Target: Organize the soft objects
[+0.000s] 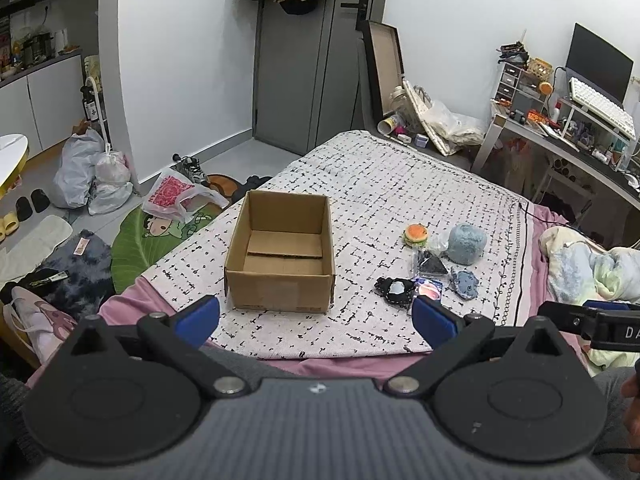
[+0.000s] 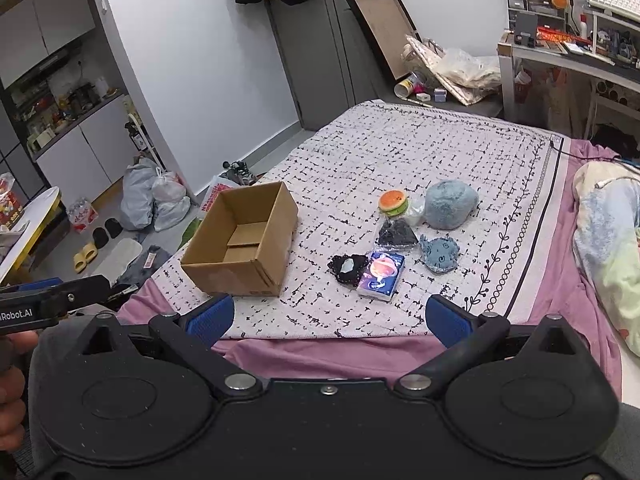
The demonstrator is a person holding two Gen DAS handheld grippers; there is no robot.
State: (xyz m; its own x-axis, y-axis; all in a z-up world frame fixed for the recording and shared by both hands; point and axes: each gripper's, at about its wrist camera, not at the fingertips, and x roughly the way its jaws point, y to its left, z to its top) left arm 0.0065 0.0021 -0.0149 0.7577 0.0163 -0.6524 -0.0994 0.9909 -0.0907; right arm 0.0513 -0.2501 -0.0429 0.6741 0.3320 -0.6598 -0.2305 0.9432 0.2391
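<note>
An open, empty cardboard box (image 1: 280, 256) (image 2: 244, 240) stands on the bed. To its right lie soft items: a burger toy (image 1: 416, 235) (image 2: 394, 202), a fluffy blue ball (image 1: 466, 242) (image 2: 450, 204), a dark triangular pouch (image 1: 431, 264) (image 2: 395, 234), a blue plush piece (image 1: 465, 283) (image 2: 439, 254), a black lacy piece (image 1: 395, 290) (image 2: 348, 267) and a planet-print pack (image 2: 381, 275). My left gripper (image 1: 316, 320) is open and empty, near the bed's front edge. My right gripper (image 2: 330, 316) is open and empty, before the items.
The bed has a patterned cover (image 1: 392, 184) over a pink sheet (image 2: 320, 354). A crumpled blanket (image 2: 608, 240) lies at right. Bags and shoes (image 1: 92, 176) litter the floor at left. A cluttered desk (image 1: 580, 128) stands at back right.
</note>
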